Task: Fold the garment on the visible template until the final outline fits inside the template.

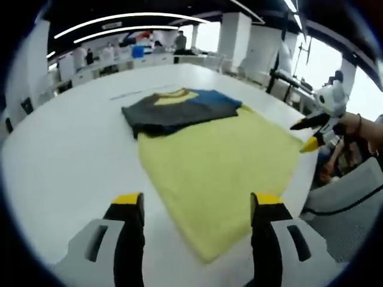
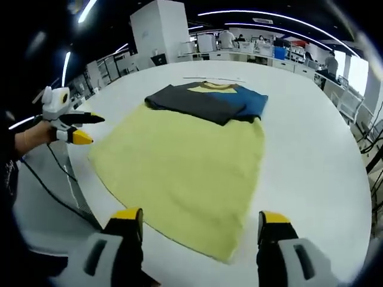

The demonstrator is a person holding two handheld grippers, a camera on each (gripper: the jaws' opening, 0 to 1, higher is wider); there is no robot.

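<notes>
A folded garment [image 1: 179, 110] [image 2: 209, 98] in dark grey and blue, with a yellow patch at the collar, lies across the far end of a flat yellow cloth template [image 1: 221, 164] [image 2: 179, 161] on the white table. My left gripper [image 1: 197, 203] hovers open above the template's near corner, nothing between its jaws. It comes into the right gripper view at the left [image 2: 78, 128], held in a hand beside the table edge. Over the template's near edge my right gripper [image 2: 200, 218] is also open and empty. Seen from the left gripper view, it sits off the template's right side [image 1: 314, 134].
The big white table [image 1: 72, 149] [image 2: 311, 137] has bare surface around the cloth. A grey chair [image 1: 353, 203] stands by the table edge. Desks, shelves and people stand far behind. A black cable [image 2: 57, 197] hangs by the table edge.
</notes>
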